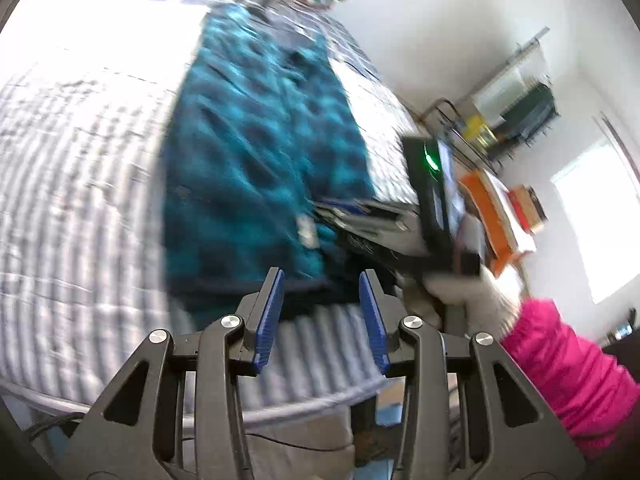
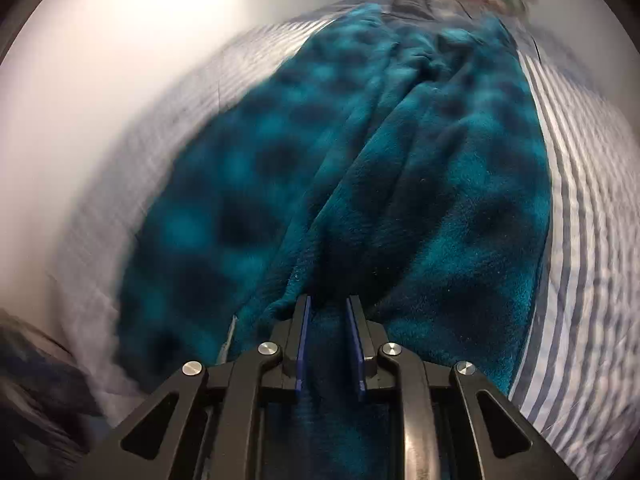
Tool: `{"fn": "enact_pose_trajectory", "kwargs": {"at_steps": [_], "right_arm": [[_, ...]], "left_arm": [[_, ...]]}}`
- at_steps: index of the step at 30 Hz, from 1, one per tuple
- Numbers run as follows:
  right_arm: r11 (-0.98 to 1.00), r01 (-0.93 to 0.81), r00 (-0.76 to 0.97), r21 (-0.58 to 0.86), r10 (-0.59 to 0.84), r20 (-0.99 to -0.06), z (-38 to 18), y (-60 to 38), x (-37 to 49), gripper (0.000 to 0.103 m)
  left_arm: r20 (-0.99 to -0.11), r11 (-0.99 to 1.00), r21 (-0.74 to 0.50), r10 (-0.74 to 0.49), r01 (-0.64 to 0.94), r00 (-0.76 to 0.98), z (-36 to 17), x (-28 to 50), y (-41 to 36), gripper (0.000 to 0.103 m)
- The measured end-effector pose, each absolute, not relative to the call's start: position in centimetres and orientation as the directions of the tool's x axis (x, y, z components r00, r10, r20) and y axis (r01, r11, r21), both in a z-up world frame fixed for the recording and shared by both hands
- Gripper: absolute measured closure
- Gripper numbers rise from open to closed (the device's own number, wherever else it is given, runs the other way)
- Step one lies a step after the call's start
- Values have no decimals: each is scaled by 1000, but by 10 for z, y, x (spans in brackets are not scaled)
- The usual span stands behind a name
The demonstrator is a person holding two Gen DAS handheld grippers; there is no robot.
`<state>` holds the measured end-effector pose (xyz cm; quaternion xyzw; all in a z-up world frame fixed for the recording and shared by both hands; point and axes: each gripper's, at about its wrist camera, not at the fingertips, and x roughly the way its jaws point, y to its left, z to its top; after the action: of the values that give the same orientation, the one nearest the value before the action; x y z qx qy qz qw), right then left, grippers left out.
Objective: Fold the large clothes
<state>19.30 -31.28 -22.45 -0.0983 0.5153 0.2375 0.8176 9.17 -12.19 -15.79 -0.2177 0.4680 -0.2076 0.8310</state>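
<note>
In the right wrist view, the right gripper (image 2: 328, 308) is clenched on a bunched fold of the teal checked fleece garment (image 2: 400, 184), low in the frame. In the left wrist view, the left gripper (image 1: 322, 284) is seen released, nothing between its blue pads (image 1: 270, 316), above the garment's near hem. The garment is spread lengthwise over a striped bed cover (image 1: 72, 184). A white wall and cluttered shelves (image 1: 516, 108) are seen at right, a pink sleeve (image 1: 568, 364) at lower right.
</note>
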Motion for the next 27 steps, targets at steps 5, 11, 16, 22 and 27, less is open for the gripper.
{"fn": "enact_pose_trajectory", "kwargs": {"at_steps": [5, 11, 16, 22, 27], "right_arm": [[870, -460, 344, 177, 359, -868, -201, -331, 192, 82], [894, -379, 456, 238, 404, -793, -158, -390, 164, 69], [897, -364, 468, 252, 410, -783, -161, -406, 145, 70], [853, -438, 399, 285, 468, -788, -190, -373, 130, 70], [836, -547, 405, 52, 318, -857, -221, -335, 114, 70]], "left_arm": [[-710, 843, -525, -511, 119, 483, -160, 102, -91, 63], [-716, 824, -564, -517, 47, 469, -182, 116, -64, 41], [-720, 777, -628, -558, -44, 413, -212, 128, -52, 41], [-713, 734, -670, -591, -116, 376, -236, 136, -51, 41], [-725, 738, -661, -582, -136, 368, -245, 137, -51, 41]]}}
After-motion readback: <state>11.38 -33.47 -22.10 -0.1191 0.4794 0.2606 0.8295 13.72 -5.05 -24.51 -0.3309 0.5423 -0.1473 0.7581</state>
